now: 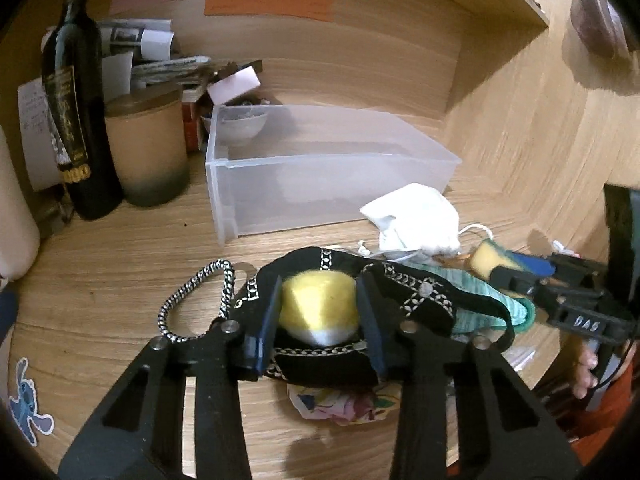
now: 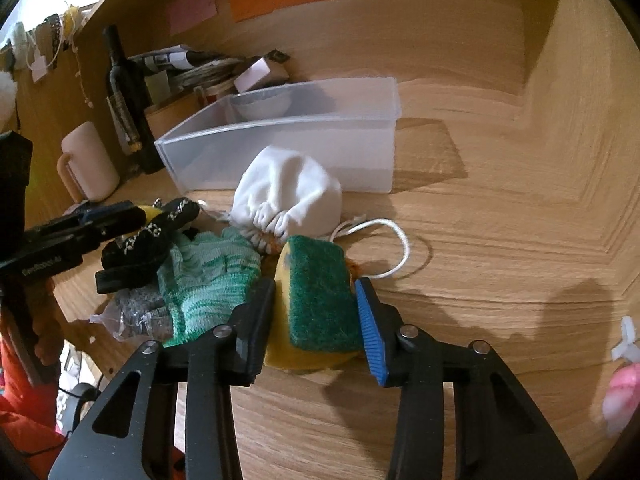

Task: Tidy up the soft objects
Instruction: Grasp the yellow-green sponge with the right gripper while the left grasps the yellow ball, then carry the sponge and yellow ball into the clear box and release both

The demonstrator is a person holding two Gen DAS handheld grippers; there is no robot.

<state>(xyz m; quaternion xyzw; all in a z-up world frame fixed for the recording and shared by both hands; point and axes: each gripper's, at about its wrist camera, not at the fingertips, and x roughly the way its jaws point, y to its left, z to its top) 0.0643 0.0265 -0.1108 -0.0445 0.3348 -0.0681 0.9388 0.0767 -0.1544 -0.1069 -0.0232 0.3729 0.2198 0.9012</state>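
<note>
Left claw point(image 1: 318, 312): jaws closed on yellow felt ball point(image 1: 318, 310), just above black patterned pouch point(image 1: 352, 320). Soft, light, compressible; hold mid-body. Right claw point(image 2: 316, 312): jaws pressed against green-topped sponge point(image 2: 320, 296), yellow foam below; springy, likely best pinched across the sides. Beside it: green knit glove point(image 2: 208, 276), white drawstring bag point(image 2: 288, 196). Beyond both on tabletop point(image 2: 500, 240): translucent bin point(image 2: 280, 148), probable destination.

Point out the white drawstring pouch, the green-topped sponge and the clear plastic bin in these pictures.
white drawstring pouch point(image 2: 286, 196): right wrist view, on its cloth body.
green-topped sponge point(image 2: 320, 296): right wrist view, on its green scouring face.
clear plastic bin point(image 1: 320, 196): left wrist view, on its near wall.
</note>
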